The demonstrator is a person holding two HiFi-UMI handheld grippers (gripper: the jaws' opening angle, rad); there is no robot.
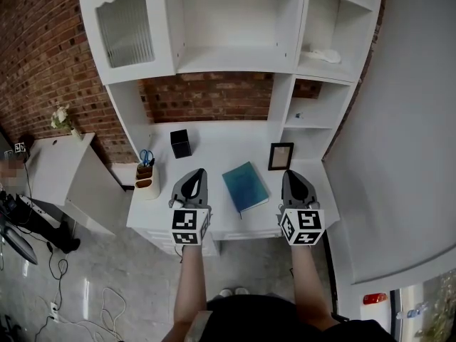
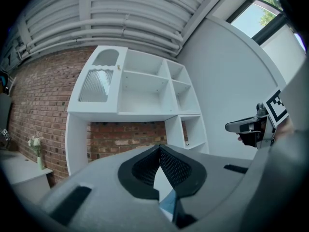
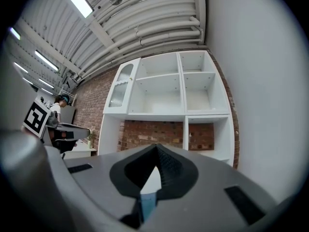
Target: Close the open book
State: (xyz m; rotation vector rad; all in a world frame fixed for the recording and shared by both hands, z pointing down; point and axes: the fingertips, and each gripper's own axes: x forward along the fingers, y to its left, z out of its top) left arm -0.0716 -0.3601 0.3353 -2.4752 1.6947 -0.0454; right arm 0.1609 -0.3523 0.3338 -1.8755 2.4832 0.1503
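Note:
A teal book (image 1: 245, 186) lies flat with its cover shut on the white desk (image 1: 221, 137), between the two grippers. My left gripper (image 1: 199, 172) is just left of it, held level, jaws together and empty. My right gripper (image 1: 291, 174) is just right of the book, also level, shut and empty. In the left gripper view the jaws (image 2: 160, 147) meet at their tips, and a sliver of the book (image 2: 167, 204) shows below them. The right gripper view shows the same for its jaws (image 3: 156, 146), with a teal strip of the book (image 3: 147, 202) under them.
On the desk stand a black cube holder (image 1: 180, 143), a dark picture frame (image 1: 280, 156) and a pot with scissors (image 1: 146, 179). A white shelf unit (image 1: 235, 27) rises behind. A side table with flowers (image 1: 60, 116) stands left, with cables on the floor.

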